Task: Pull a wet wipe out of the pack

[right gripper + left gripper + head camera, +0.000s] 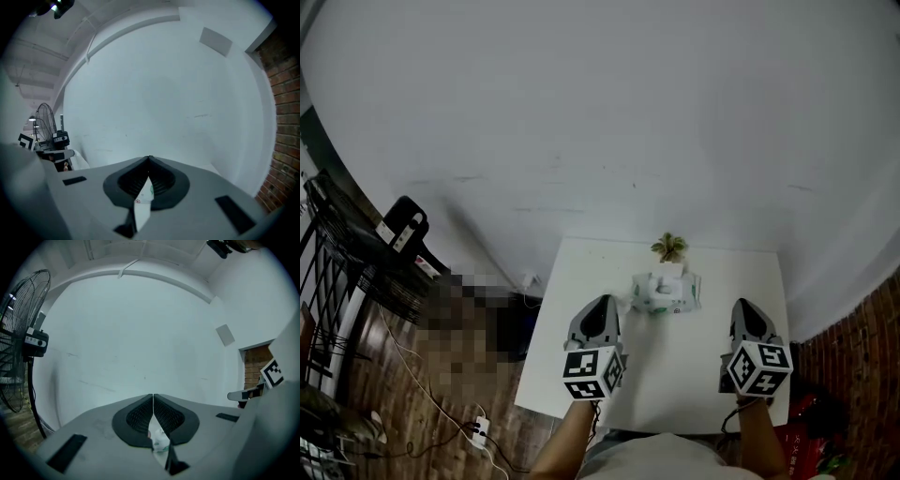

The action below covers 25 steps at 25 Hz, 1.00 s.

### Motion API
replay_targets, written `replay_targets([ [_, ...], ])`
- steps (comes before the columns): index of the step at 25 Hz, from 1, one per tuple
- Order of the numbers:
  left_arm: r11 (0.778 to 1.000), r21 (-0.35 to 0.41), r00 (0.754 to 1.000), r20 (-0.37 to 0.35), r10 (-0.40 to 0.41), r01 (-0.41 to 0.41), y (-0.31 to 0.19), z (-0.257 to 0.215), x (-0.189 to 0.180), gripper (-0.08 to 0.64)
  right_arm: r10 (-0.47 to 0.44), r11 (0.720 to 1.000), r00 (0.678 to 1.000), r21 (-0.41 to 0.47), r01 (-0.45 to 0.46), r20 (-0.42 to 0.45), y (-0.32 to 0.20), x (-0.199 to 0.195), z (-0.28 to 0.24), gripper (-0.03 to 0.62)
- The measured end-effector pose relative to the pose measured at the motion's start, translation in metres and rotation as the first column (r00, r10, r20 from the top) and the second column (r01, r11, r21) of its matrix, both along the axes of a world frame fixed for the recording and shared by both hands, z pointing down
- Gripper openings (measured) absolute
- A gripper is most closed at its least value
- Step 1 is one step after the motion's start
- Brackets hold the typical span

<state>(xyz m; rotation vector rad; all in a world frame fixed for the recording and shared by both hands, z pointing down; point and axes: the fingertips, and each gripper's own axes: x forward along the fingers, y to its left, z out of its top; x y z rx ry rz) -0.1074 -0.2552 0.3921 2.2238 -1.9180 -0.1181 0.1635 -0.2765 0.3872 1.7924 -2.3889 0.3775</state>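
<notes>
Left gripper [601,302] closed, near wipe pack [666,292]; plant [669,247] behind pack.

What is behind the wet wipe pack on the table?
A small green plant, near the white table's far edge. Its base is covered by the wet wipe pack.

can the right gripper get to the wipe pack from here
Probably yes. Only bare table lies between the right gripper and the wet wipe pack; the small plant stands behind the pack, out of the way. The gripper's jaws are together and would have to open first.
</notes>
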Motion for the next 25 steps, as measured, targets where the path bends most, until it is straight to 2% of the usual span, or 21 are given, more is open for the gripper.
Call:
replay_targets([
  [4,1.0,0.014,1.0,-0.006,0.005,-0.005,-0.001,-0.004,0.002,0.015,0.033,0.999,0.999,0.014,-0.033,-0.012,0.003,0.011,-0.003,0.0],
  [9,1.0,0.009,1.0,-0.005,0.021,-0.021,-0.007,-0.005,0.005,0.015,0.06,0.998,0.998,0.005,-0.06,0.013,0.001,0.02,-0.002,0.0],
  [25,0.997,-0.005,0.997,-0.003,0.08,-0.08,-0.021,-0.005,0.024,0.015,0.064,0.998,0.997,-0.007,-0.064,0.033,-0.005,0.03,0.003,0.0],
])
